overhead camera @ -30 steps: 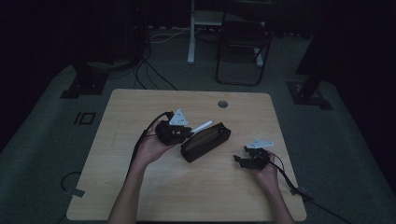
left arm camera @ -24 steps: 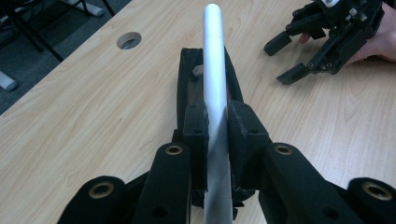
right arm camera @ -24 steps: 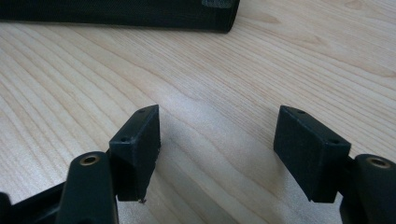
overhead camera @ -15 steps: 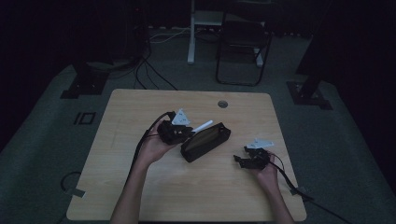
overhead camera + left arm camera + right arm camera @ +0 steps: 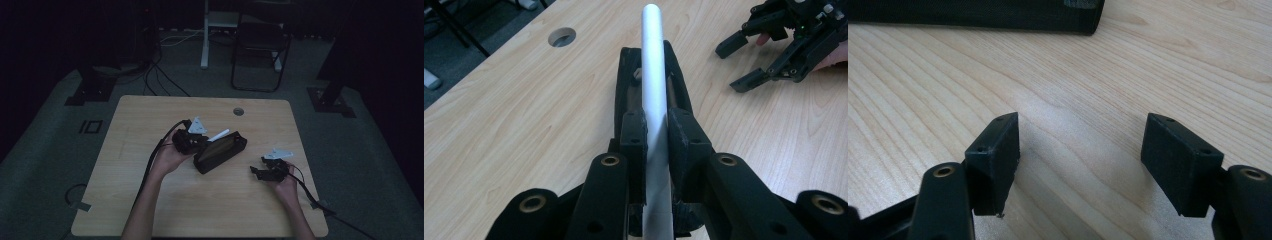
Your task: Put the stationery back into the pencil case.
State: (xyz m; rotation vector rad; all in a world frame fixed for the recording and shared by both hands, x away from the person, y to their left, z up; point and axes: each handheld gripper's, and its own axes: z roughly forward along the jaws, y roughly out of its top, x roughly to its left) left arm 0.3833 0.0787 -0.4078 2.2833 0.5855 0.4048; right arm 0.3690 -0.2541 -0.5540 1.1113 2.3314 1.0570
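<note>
My left claw (image 5: 656,145) is clamped on a white tube (image 5: 655,90), jaws pressed to its sides, the tube running straight out between them over the open black case (image 5: 651,75). In the high view the tube (image 5: 218,135) pokes past the case (image 5: 220,151), which lies mid-table (image 5: 150,210). My guess is I'm laying the tube into the case, so I want it lined up with the long axis and lowered level before I let go; a tilted tip could catch the rim. My right claw (image 5: 1093,150) holds nothing, jaws spread wide just above bare wood, well apart from the case, resting near the right edge (image 5: 270,170).
</note>
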